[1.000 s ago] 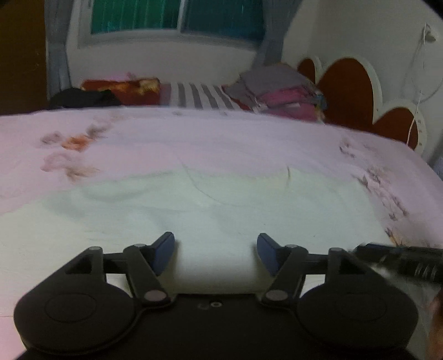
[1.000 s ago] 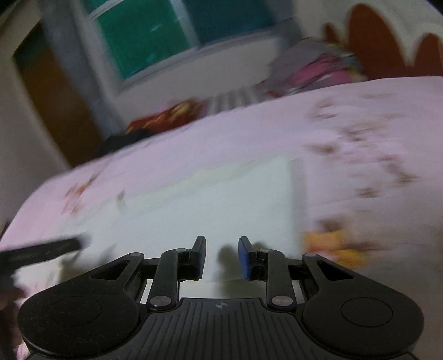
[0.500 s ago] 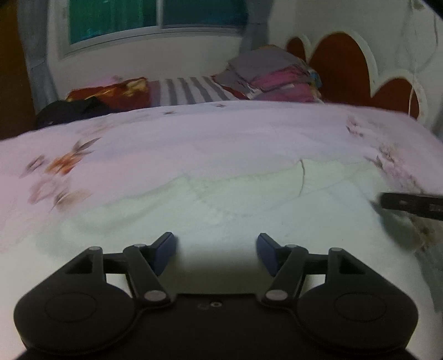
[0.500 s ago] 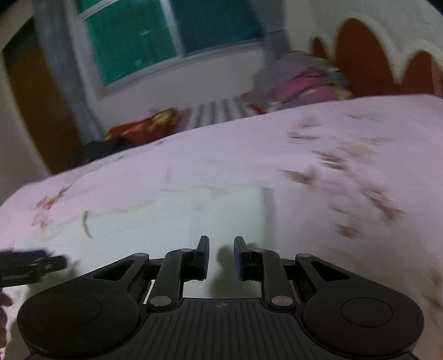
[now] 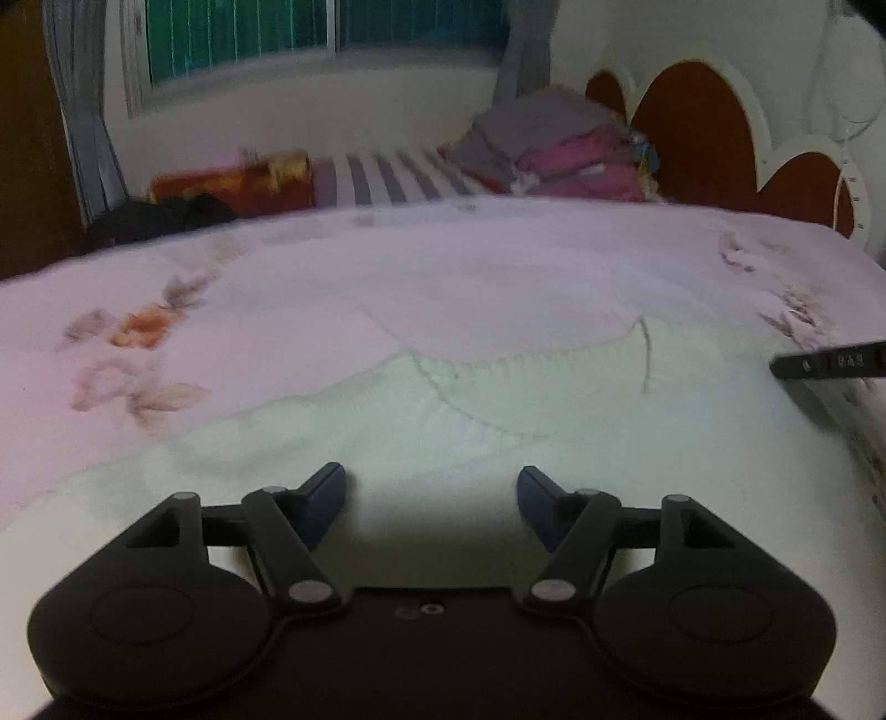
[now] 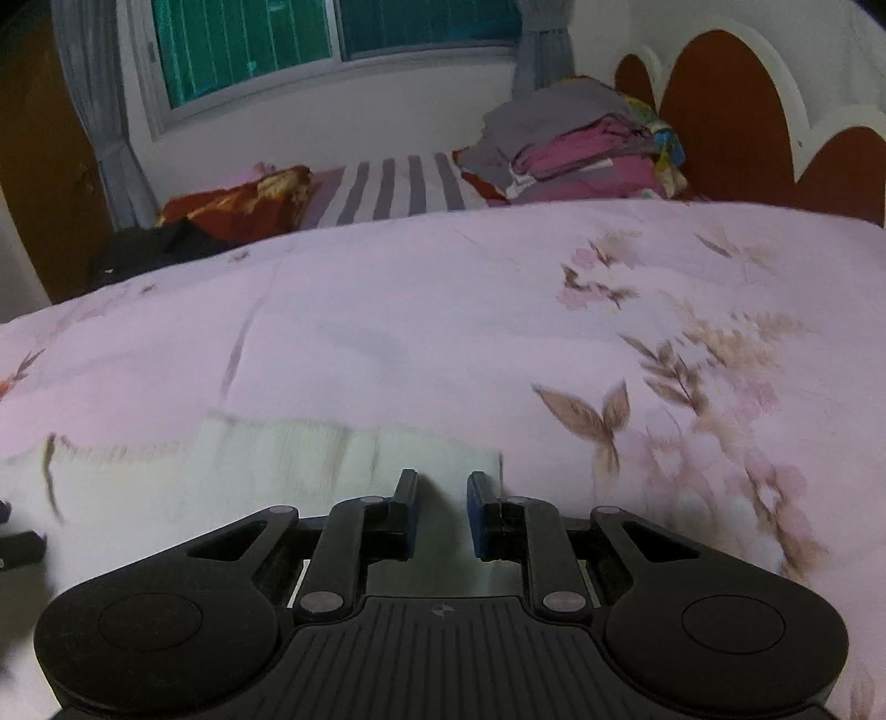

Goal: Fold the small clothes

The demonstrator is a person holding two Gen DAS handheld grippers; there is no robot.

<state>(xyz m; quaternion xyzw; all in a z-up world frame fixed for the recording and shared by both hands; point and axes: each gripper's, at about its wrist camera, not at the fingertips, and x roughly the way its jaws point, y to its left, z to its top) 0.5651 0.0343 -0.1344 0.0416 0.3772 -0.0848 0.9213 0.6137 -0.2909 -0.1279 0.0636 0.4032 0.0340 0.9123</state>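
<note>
Across the bed, a pink floral bedspread (image 5: 387,288) fills most of both views, and on it lies a pale cream knitted garment (image 5: 498,421), spread flat with its ribbed neckline facing the far side. Behind the bed stands a scalloped red-brown headboard (image 5: 703,127) at the right, a green-tinted window (image 6: 332,39) with grey curtains, and a stack of folded grey and magenta clothes (image 6: 581,149) beside a striped cloth (image 6: 398,188), a red patterned cushion (image 6: 238,199) and a dark bundle (image 6: 149,249).

The left tongs (image 5: 431,504) hang just above the near part of the garment, spread wide with nothing between them. The right tongs (image 6: 441,512) sit at the garment's right-hand corner, their blue-padded fingers (image 6: 477,515) narrowed to a small gap; cloth shows in that gap, but whether they pinch it cannot be told. Part of the right tongs' black finger juts in at the right edge of the left view.
</note>
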